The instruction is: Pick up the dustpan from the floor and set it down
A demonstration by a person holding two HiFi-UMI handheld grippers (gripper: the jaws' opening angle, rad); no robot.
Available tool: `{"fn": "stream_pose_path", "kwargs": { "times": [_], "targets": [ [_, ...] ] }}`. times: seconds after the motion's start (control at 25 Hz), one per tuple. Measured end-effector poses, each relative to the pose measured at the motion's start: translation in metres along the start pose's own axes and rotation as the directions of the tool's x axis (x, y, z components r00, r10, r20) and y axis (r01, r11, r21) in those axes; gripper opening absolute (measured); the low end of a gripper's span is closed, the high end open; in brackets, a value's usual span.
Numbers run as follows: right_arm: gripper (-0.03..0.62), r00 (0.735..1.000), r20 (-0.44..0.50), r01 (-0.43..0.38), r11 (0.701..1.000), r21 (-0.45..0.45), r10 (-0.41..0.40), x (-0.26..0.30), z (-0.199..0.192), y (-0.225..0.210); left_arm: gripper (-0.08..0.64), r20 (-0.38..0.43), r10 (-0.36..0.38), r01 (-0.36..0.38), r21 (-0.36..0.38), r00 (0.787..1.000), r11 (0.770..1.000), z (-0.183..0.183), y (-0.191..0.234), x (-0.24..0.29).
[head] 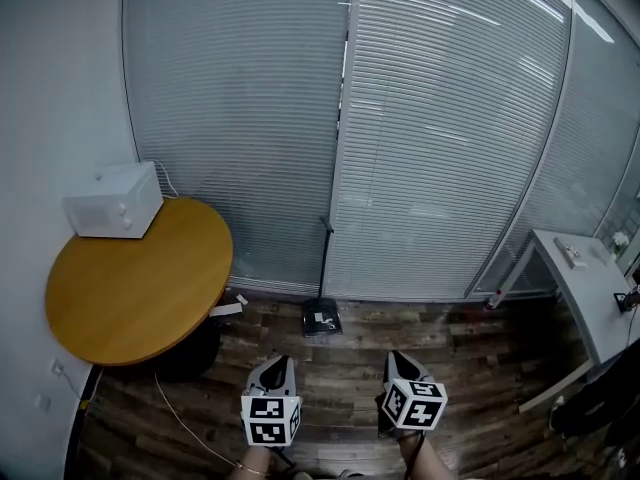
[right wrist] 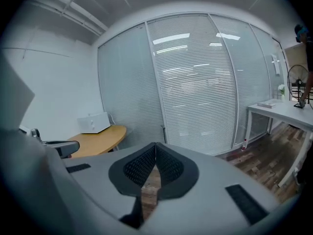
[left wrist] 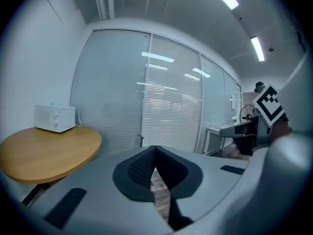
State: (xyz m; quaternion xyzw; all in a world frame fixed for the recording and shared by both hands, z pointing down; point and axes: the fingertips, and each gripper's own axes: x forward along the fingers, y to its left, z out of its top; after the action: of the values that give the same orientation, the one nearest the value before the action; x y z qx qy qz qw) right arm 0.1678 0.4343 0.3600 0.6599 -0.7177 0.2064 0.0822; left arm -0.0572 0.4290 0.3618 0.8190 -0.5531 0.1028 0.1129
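Currently, the dustpan (head: pixel 322 318) is sitting on the wooden floor (head: pixel 460 363) at the foot of the glass partition with closed blinds (head: pixel 440 128), its thin dark handle (head: pixel 325 253) standing upright against the partition's frame. It is lying between the round wooden desk (head: pixel 140 278) to the left and the white desk (head: pixel 590 288) to the right, nearer the round one. Nothing is touching it.

The left tongs (head: pixel 280 361) are hovering over the floor, well short of the dustpan and slightly left of it. In the left gripper view these tongs (left wrist: pixel 155 148) are showing their dark pads pressed together at the tips, with nothing pinched between them. The right tongs (head: pixel 395 356) are hovering at a similar level, to the right of the dustpan and equally apart from it. In the right gripper view they (right wrist: pixel 155 145) are likewise pressed together and pinching nothing. Both are pointing somewhat downward toward the partition.

A white microwave (head: pixel 113 201) is resting on the far edge of the round desk, beside the wall.
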Motion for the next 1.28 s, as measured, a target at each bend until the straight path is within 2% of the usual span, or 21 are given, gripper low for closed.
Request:
{"fn": "stream_pose_path", "kwargs": {
  "times": [0.24, 0.44, 0.76, 1.0, 1.28],
  "targets": [
    [0.032, 0.999, -0.037, 0.021, 0.999, 0.040, -0.020, 0.004, -0.017, -0.009, 0.015, -0.016, 0.002, -0.002, -0.023, 1.000, 1.000, -0.010, 0.005, 0.005],
    [0.032, 0.999, -0.038, 0.029, 0.998, 0.057, -0.027, 0.029, -0.010, -0.020, 0.015, -0.027, 0.016, -0.016, -0.021, 1.000, 1.000, -0.010, 0.013, 0.027],
    [0.032, 0.999, -0.046, -0.006, 0.996, 0.084, 0.010, 0.103, 0.013, -0.037, 0.015, -0.030, 0.042, -0.042, 0.022, 0.999, 0.999, 0.014, 0.028, 0.095],
    [0.032, 0.998, -0.051, -0.028, 0.996, 0.089, 0.033, 0.162, 0.045, -0.064, 0.015, -0.037, 0.065, -0.063, 0.030, 0.997, 0.998, 0.033, 0.028, 0.155],
    [0.032, 0.996, -0.070, -0.055, 0.994, 0.098, 0.062, 0.215, 0.061, -0.086, 0.015, -0.037, 0.099, -0.098, 0.032, 0.994, 0.995, 0.045, 0.030, 0.202]
  ]
}}
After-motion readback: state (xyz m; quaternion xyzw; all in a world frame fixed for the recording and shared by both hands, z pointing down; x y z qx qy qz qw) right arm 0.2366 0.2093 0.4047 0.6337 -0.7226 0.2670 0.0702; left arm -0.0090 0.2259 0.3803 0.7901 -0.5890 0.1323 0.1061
